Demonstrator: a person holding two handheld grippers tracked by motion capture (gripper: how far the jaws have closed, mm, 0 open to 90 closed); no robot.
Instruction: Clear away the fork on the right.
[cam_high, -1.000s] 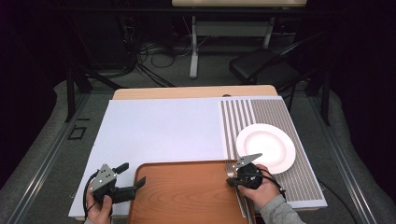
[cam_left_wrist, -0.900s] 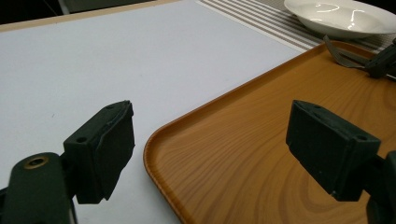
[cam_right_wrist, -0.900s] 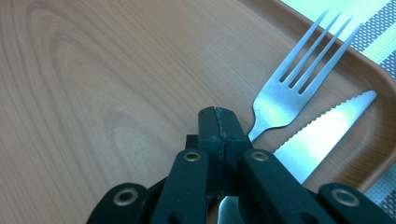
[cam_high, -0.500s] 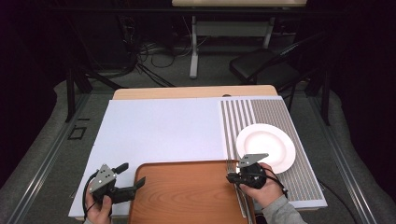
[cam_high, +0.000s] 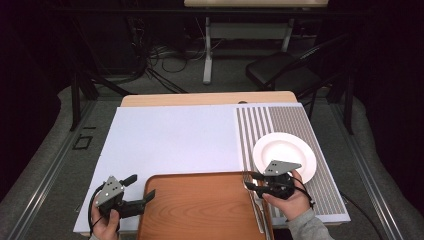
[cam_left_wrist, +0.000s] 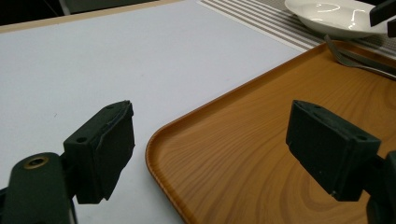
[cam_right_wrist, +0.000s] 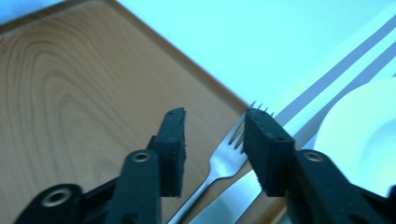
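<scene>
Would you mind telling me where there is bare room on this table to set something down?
The white mat left of the striped placemat is bare up to the far edge. Most of the wooden tray is free too. It is crowded at the tray's right rim: a fork and knife lie there beneath the right gripper, beside the white plate.

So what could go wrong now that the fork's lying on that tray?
The fork and a knife lie at the tray's right rim; the right gripper, whose jaws have just been opening, could nudge them off. The white plate sits close beside that hand and might get bumped.
</scene>
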